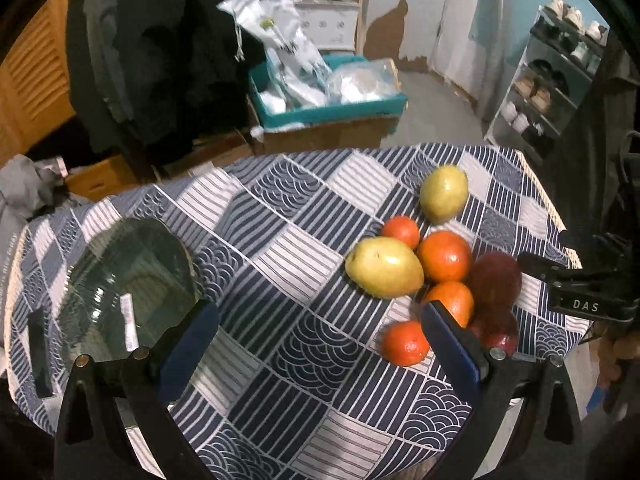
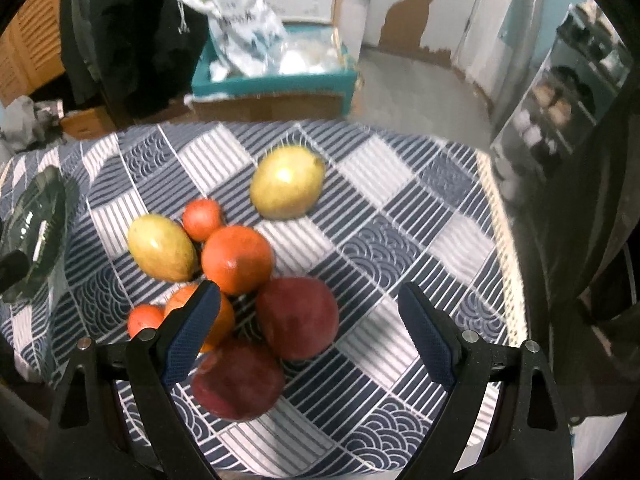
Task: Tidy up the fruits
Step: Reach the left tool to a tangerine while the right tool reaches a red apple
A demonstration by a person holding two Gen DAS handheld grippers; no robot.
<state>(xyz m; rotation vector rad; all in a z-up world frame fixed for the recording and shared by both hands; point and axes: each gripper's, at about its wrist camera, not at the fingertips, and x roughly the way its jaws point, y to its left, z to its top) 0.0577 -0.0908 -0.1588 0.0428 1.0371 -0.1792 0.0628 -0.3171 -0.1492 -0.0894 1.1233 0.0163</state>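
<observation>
A pile of fruit lies on a blue-and-white patterned tablecloth (image 1: 280, 248). Two yellow mangoes (image 1: 384, 267) (image 1: 444, 193), several oranges (image 1: 445, 255) and two dark red apples (image 1: 495, 278) sit together. A clear glass bowl (image 1: 128, 288) stands at the table's left. My left gripper (image 1: 320, 320) is open and empty, between bowl and fruit. My right gripper (image 2: 308, 304) is open and empty above the red apples (image 2: 298, 318) (image 2: 238, 380), the orange (image 2: 237, 259) and mangoes (image 2: 162, 248) (image 2: 287, 182) just ahead. The bowl (image 2: 36, 220) shows at far left.
Beyond the table stands a teal box (image 1: 332, 108) with plastic bags on cardboard boxes. A shoe rack (image 1: 552, 80) is at the right. Dark clothing (image 1: 152, 52) hangs at the back left. The table's right edge (image 2: 500, 232) is near the fruit.
</observation>
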